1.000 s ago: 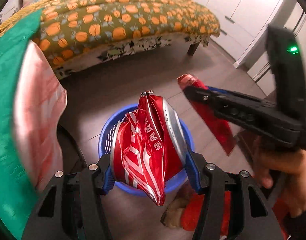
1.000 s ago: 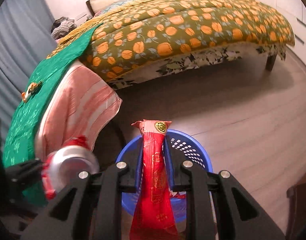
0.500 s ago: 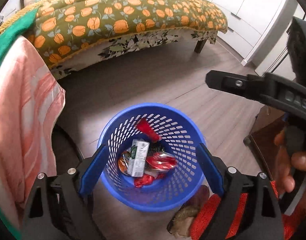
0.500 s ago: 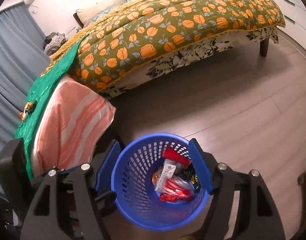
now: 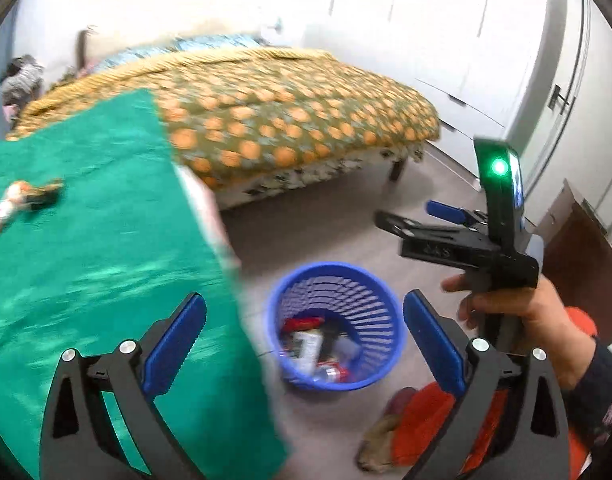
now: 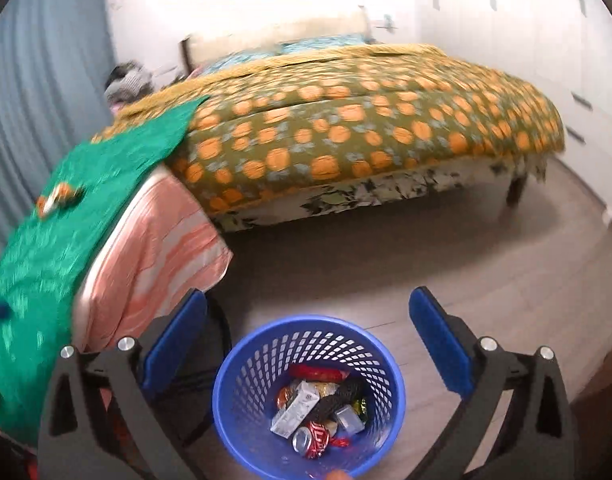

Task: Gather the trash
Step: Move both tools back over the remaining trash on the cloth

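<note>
A blue mesh basket (image 5: 380, 308) (image 6: 245, 364) stands on the floor and holds several pieces of trash, among them a crushed red can (image 6: 312, 438), a white carton (image 6: 295, 408) and a red wrapper (image 6: 318, 372). My left gripper (image 5: 303, 344) is open and empty above the basket's left side. My right gripper (image 6: 308, 344) is open and empty above the basket; it also shows in the left wrist view (image 5: 410, 216). An orange wrapper (image 5: 19, 200) (image 6: 59, 198) lies on the green cloth (image 5: 85, 240) (image 6: 65, 208) to the left.
A bed with an orange-patterned quilt (image 6: 366, 132) fills the back. A pink striped cloth (image 6: 157, 256) hangs under the green cloth. White cupboards (image 5: 466, 40) line the right wall. A brown box (image 5: 578, 248) stands at the right, and a slippered foot (image 5: 406, 420) is by the basket.
Both grippers opened and dropped the crushed red can and the red wrapper into the basket. Both then tilted up, bringing the bed and green cloth into view.
</note>
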